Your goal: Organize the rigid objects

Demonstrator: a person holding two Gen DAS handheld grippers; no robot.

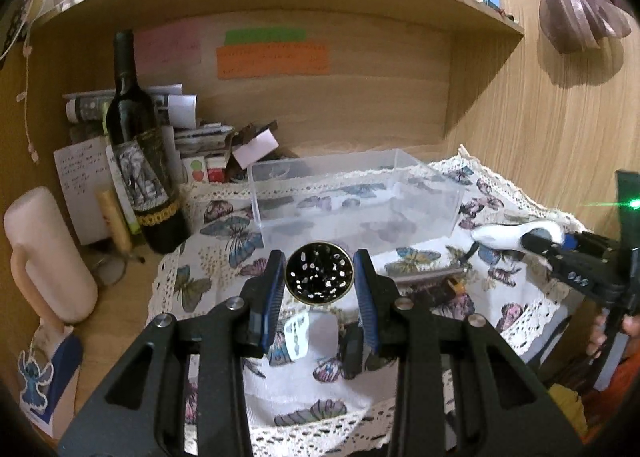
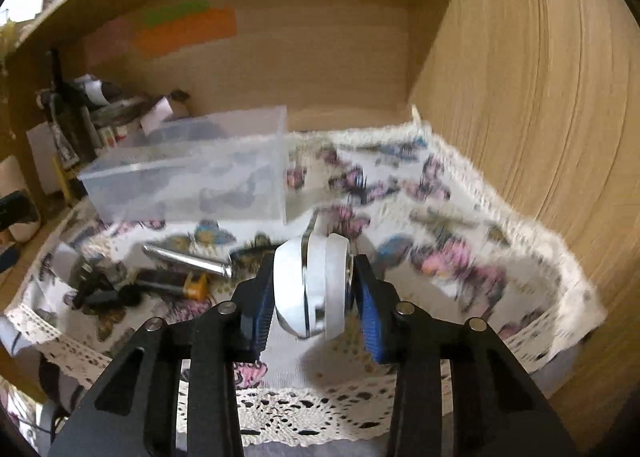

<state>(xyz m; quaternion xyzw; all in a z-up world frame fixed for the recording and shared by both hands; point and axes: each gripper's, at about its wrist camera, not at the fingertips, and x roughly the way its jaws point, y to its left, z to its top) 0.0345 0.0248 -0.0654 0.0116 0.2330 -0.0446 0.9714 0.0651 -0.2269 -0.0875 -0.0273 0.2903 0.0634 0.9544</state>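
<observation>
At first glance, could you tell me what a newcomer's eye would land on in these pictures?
Probably the round black perforated disc held between the fingers of the left hand-held gripper, just before the clear plastic box on the butterfly cloth. Next, the white object clamped in the right hand-held gripper, and the dark wine bottle at the left.

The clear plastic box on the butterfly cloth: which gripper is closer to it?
Left. The left gripper hovers just before the clear plastic box; the right gripper sits farther back, off its right corner.
</observation>
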